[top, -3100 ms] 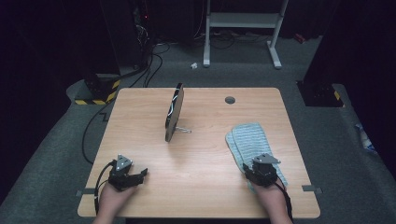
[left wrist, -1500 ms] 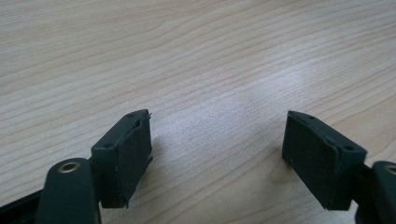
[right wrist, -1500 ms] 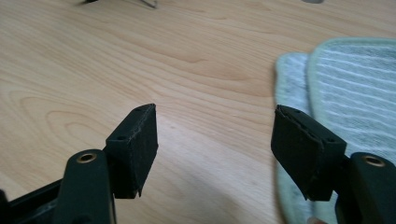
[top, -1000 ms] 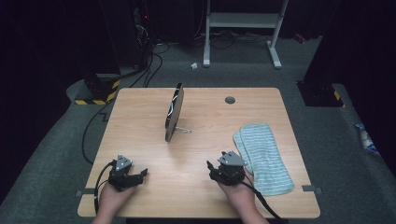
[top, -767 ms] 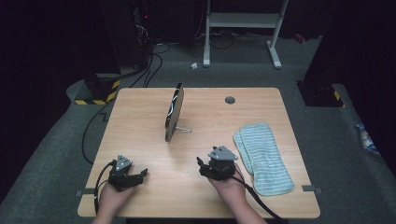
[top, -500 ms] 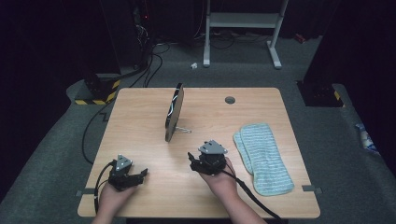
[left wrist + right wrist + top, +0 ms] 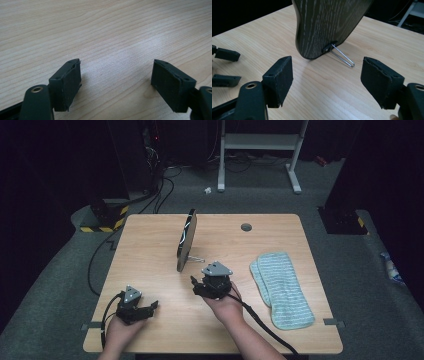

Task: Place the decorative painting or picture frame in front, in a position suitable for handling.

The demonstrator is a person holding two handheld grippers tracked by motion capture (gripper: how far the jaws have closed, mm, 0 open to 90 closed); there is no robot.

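A dark oval panel (image 7: 186, 240) with a wood-grain back (image 7: 324, 25) stands upright on a thin wire prop (image 7: 343, 57) at the table's middle. My right gripper (image 7: 196, 285) (image 7: 327, 80) sits just in front of it, pointing at its lower edge. Its jaws are open, have just been opening, and have nothing between them. A folded, striped pale-green towel (image 7: 282, 287) lies flat to the right of that hand. My left gripper (image 7: 151, 307) (image 7: 116, 82) rests open on bare wood at the front left, and its jaws also appear in the right gripper view (image 7: 224, 65).
The wooden table (image 7: 150, 235) has a round cable hole (image 7: 246, 226) at the back. Black cables trail from both grippers off the front edge. Beyond the table are floor cables, a yellow-black striped block (image 7: 102, 222) and a white rack's legs (image 7: 295, 170).
My right hand has left the towel and moved left to the table's middle, in front of the standing panel. The towel lies folded at the right. The left hand has kept still.
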